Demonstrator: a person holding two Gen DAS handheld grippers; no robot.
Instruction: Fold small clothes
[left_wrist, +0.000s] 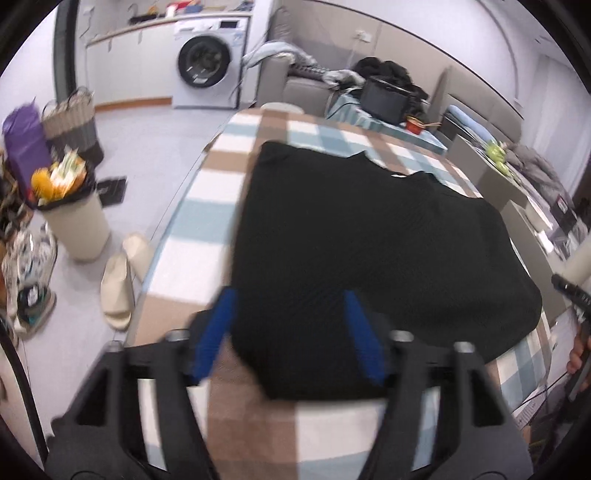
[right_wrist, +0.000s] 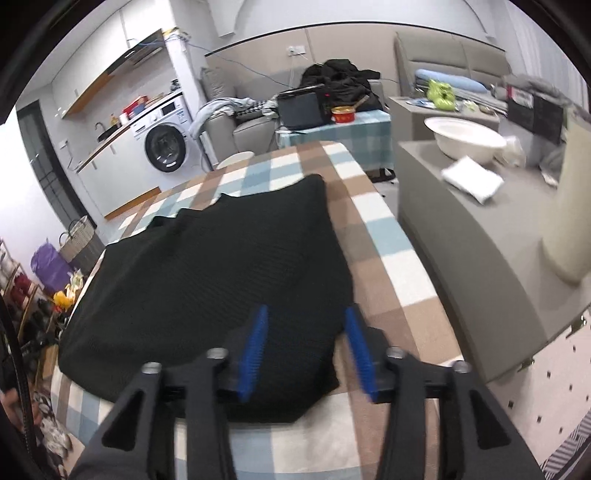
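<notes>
Ahead of both your grippers runs the table under a checked cloth (left_wrist: 207, 206) of brown, pale blue and white squares, reaching away from you toward the sofa at the far end. Spread flat over most of it is the black knit garment (left_wrist: 369, 236), its neckline at the far side from you and its near hem right under your fingers; in the right wrist view the same garment (right_wrist: 221, 266) fills the space ahead and to the left of that gripper.

Your left gripper (left_wrist: 290, 332) has its blue pads apart, one on each side of the garment's near left corner. The cloth lies between them, but the pads do not press on it. Your right gripper (right_wrist: 306, 350) is likewise spread, its blue pads straddling the garment's near right corner without pinching it.

Past the left gripper, far off and to its left, stands a washing machine (left_wrist: 207, 62) against the wall. Nearer on that side, on the floor, you have a cream waste bin (left_wrist: 79, 225) stuffed with rubbish, and just beside the table edge a pair of pale slippers (left_wrist: 122, 277).

To the right of the right gripper runs a grey bench (right_wrist: 480, 240), with a white basin (right_wrist: 465, 140) on it farther off and a folded white cloth (right_wrist: 472, 179) just in front of the basin.
</notes>
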